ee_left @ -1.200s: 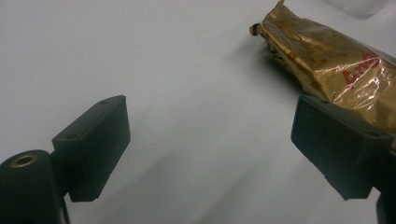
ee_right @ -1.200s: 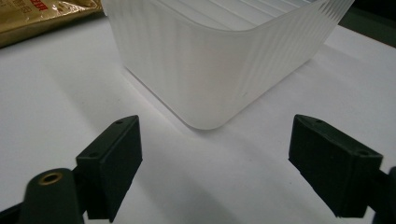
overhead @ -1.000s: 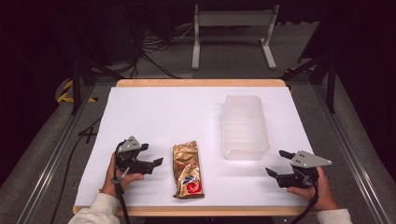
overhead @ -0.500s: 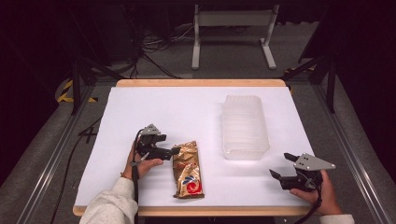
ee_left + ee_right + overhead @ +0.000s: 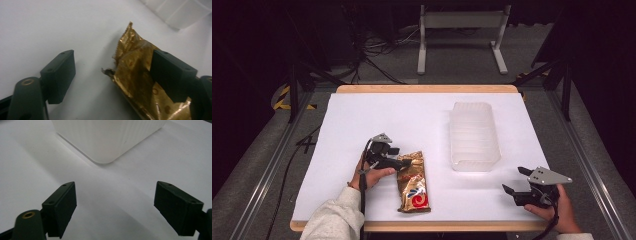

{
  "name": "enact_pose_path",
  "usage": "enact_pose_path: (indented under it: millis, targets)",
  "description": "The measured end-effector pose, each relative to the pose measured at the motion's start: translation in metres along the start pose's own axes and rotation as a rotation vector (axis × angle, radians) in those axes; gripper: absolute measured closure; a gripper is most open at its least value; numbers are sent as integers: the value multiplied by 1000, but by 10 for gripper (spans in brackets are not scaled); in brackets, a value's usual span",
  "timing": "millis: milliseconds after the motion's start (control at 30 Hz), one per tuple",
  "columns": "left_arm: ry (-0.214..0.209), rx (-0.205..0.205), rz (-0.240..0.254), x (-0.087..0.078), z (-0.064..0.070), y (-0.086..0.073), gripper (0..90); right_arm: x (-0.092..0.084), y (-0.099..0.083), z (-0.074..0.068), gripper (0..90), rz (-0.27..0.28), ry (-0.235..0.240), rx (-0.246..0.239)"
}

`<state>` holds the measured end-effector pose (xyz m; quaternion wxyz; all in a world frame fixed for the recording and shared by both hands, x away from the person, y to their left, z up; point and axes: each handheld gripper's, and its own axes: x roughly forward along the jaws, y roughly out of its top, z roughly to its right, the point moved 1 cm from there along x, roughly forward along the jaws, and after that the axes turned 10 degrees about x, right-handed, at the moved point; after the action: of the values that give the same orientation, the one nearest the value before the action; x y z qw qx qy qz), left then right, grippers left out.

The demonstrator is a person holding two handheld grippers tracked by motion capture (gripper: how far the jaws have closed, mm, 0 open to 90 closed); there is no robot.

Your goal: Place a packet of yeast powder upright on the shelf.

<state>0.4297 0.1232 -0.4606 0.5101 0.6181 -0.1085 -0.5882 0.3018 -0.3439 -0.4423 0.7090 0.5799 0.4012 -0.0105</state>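
Note:
A gold foil snack packet point(image 5: 413, 184) with a red and blue logo lies flat near the table's front edge, its long side pointing away from the person. My left gripper point(image 5: 407, 162) sits at the packet's far left corner, open. In the left gripper view the crinkled top of the packet point(image 5: 132, 75) lies between the wide-spread jaws of the left gripper point(image 5: 112, 63), with the right jaw over the foil. My right gripper point(image 5: 515, 181) rests open at the front right of the table, nothing between its fingers; the right gripper point(image 5: 115, 192) faces a translucent plastic container point(image 5: 107, 137).
The translucent ribbed container point(image 5: 474, 135) stands on the right half of the white table point(image 5: 377, 120), a hand's width beyond the right gripper. A wooden edge runs along the table's front and back. A metal frame point(image 5: 462, 30) and cables lie on the floor behind.
The left gripper has moved right and away from the person, from the table's front left to the packet's top corner. The right gripper has barely shifted.

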Motion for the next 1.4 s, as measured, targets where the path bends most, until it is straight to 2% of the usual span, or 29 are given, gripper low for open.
enact_pose_path:
  millis: [33, 67, 100, 133, 167, 233, 300, 367, 433, 467, 600, 933, 1200, 1400]
  targets:
    - [-32, -8, 3, 0, 1, 0, 264, 0, 0, 0, 187, -5, 0, 0]
    - [-48, -14, 0, 0, 1, 0, 334, 1, 0, 0, 190, -9, 8, 2]
    - [-50, -13, -5, 0, 2, 0, 353, 1, -1, 0, 192, -11, 11, 7]
    - [-75, -6, 2, -1, 4, 0, 397, 2, -1, 1, 193, -17, 9, 9]
    - [-92, 4, 1, -2, 6, 1, 483, 2, -1, 1, 193, -18, 12, 14]
    - [-89, 3, -4, -2, 7, 1, 514, 2, -2, 2, 193, -18, 15, 19]
    - [-80, 5, 5, -5, 6, 1, 593, 2, -2, 3, 193, -21, 14, 22]
    - [-45, 31, 28, -8, 7, 0, 693, 2, -2, 3, 193, -22, 16, 19]
    - [-27, 64, 43, -9, 10, -1, 805, 2, -2, 2, 193, -26, 17, 18]
    - [-23, 66, 47, -9, 11, -1, 836, 3, -2, 2, 193, -27, 16, 20]
    - [-18, 77, 69, -12, 12, 0, 855, 2, -2, 4, 191, -30, 13, 29]
    - [0, 137, 181, -33, 21, 7, 866, 1, -2, 4, 183, -25, 4, 33]
    - [27, 180, 268, -57, 38, 20, 870, 1, -2, 5, 177, -23, -4, 33]
    - [13, 219, 323, -73, 53, 28, 873, -1, -2, 6, 176, -18, -10, 40]
